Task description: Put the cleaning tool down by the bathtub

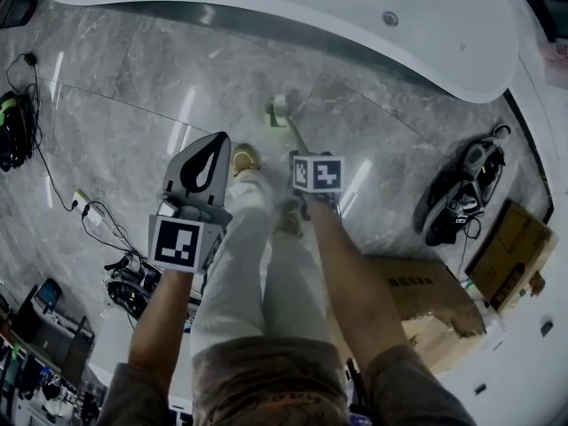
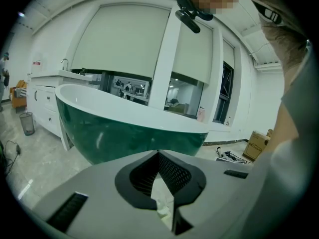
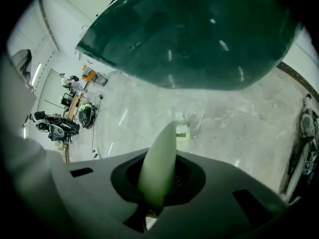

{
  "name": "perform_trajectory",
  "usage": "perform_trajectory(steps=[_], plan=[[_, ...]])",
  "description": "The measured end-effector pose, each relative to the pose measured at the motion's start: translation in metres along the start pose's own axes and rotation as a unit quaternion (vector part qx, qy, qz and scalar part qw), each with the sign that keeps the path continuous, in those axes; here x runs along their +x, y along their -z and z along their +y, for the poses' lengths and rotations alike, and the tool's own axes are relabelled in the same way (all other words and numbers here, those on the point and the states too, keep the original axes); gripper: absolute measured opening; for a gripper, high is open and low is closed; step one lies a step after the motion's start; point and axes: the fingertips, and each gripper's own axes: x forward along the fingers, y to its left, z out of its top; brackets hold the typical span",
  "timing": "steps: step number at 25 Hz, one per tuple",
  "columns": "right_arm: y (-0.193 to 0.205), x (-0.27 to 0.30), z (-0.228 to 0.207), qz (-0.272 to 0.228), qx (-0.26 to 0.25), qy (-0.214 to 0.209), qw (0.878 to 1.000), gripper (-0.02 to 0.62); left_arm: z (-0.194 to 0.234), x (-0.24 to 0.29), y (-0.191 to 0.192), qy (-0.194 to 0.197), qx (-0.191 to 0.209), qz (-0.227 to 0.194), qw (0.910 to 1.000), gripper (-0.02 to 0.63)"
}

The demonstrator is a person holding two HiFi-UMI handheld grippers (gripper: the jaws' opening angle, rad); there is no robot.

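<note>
On the grey marble floor beside the white bathtub, the right gripper pinches the handle of the cleaning tool, its head low near the tub, so I'd lay it flat gently before releasing, the left gripper pressed together, empty.

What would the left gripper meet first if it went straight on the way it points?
Probably the green side of the bathtub, directly beyond the left gripper; depth is unclear.
</note>
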Motion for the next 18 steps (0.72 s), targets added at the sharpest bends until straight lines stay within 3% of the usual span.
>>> perform_trajectory(steps=[18], plan=[[-0.015, 0.037, 0.004, 0.069, 0.052, -0.009, 0.996, 0.015, 0.009, 0.009, 0.019, 0.006, -0.009, 0.022, 0.9997, 0.002]])
